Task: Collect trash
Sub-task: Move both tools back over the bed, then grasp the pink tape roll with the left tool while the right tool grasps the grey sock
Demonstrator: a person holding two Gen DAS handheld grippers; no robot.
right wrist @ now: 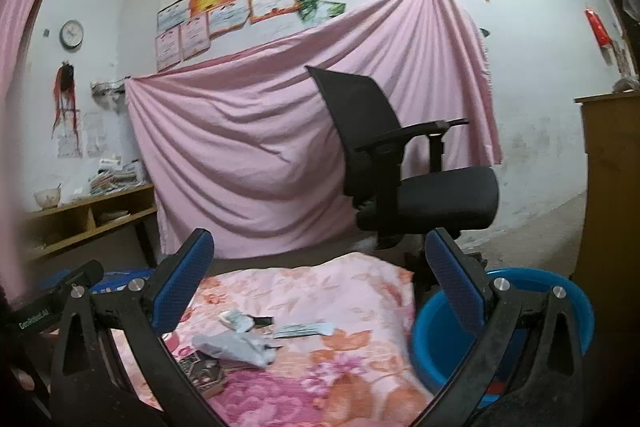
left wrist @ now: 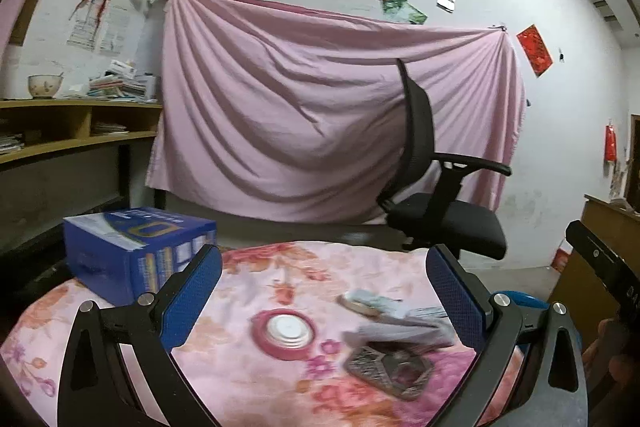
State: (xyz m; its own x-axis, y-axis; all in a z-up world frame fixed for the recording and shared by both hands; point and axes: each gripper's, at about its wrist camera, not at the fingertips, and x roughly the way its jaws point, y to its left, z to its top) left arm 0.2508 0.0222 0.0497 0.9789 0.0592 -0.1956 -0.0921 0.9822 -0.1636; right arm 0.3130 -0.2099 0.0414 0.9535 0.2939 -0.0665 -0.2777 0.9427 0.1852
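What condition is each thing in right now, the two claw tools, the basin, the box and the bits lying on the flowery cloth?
Left gripper: jaws wide open, nothing between them.
Right gripper: jaws wide open, empty.
Blue basin: upright beside the table, no trash visible inside.
Blue box: closed, standing on the cloth.
Pink round lid: lying flat.
Crumpled grey wrapper: lying loose, uncollected.
Flat paper packet: lying flat.

The left hand-held gripper (left wrist: 324,291) points almost level, dipped slightly, its two blue-padded fingers (left wrist: 192,291) spread wide with nothing pinched between them. The right hand-held gripper (right wrist: 320,275) is held level beside it, its blue fingers (right wrist: 184,283) likewise standing far apart and gripping nothing. Each shows at the edge of the other's view.
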